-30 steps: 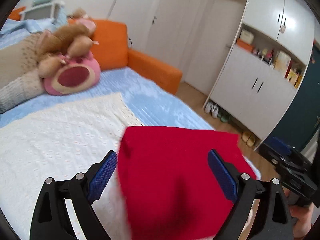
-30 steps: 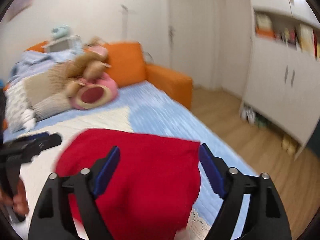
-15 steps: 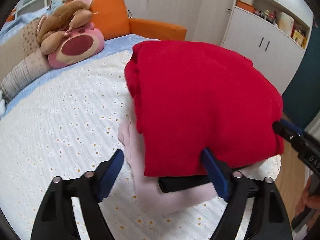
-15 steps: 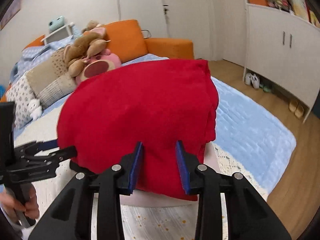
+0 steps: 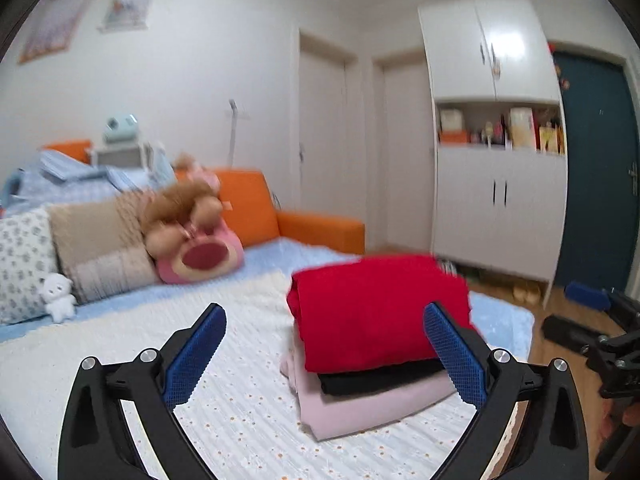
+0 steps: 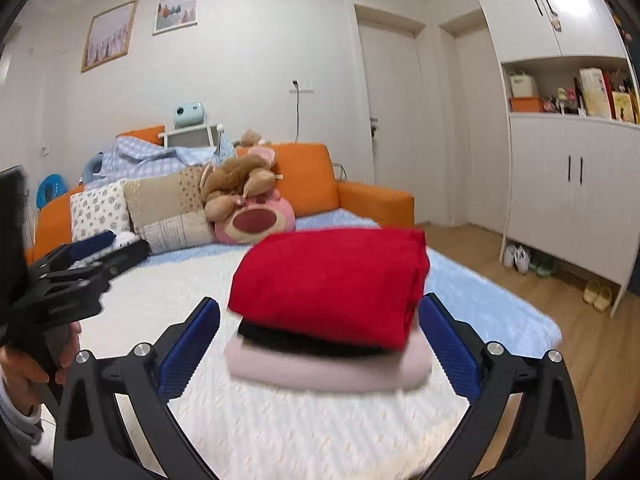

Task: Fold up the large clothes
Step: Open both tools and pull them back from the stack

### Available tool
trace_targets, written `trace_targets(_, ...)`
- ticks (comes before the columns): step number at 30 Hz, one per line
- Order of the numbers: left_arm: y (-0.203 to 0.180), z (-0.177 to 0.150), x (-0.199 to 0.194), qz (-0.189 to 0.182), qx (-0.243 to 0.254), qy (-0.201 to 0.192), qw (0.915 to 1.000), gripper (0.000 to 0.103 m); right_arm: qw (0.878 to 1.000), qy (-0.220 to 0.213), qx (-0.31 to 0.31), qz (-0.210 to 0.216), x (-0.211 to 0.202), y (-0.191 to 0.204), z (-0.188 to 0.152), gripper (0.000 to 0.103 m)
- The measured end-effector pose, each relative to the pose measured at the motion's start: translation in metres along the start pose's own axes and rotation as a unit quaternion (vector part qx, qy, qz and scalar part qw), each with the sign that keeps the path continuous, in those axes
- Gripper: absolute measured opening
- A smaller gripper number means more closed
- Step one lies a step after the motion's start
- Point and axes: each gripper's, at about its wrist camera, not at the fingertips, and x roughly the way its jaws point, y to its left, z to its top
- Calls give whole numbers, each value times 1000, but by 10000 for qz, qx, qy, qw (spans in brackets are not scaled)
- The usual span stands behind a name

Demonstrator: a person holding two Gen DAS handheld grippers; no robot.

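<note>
bed (image 6: pixel 280 432): carrying the stack near its foot | folded red garment (image 6: pixel 332 284): sitting on top of black and pink folded pieces, long axis running across both views | right gripper (image 6: pixel 318 346): facing it head-on, nearer, having just sprung wide, holding nothing | left gripper (image 5: pixel 324 354): likewise spreading wide, empty, stack lying off to its right

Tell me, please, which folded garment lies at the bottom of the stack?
The pink garment: it rests on the bedspread, beneath the black garment and the red garment.
</note>
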Motion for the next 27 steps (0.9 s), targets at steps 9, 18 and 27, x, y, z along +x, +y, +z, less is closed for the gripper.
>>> trace_targets(9,-39,-76,-5,-472,135,801,9956,100,9991,145,-272,-283,-13,6,-78,98)
trace_targets(18,-27,-136,21,-522,-376,1675,9838,100,9975,440,26,-556,22,-8,-119,98)
trace_targets(27,-28,-137,32,-341,-223,1741,9839,100,9964,465,75,-699,29,-18,-125,98)
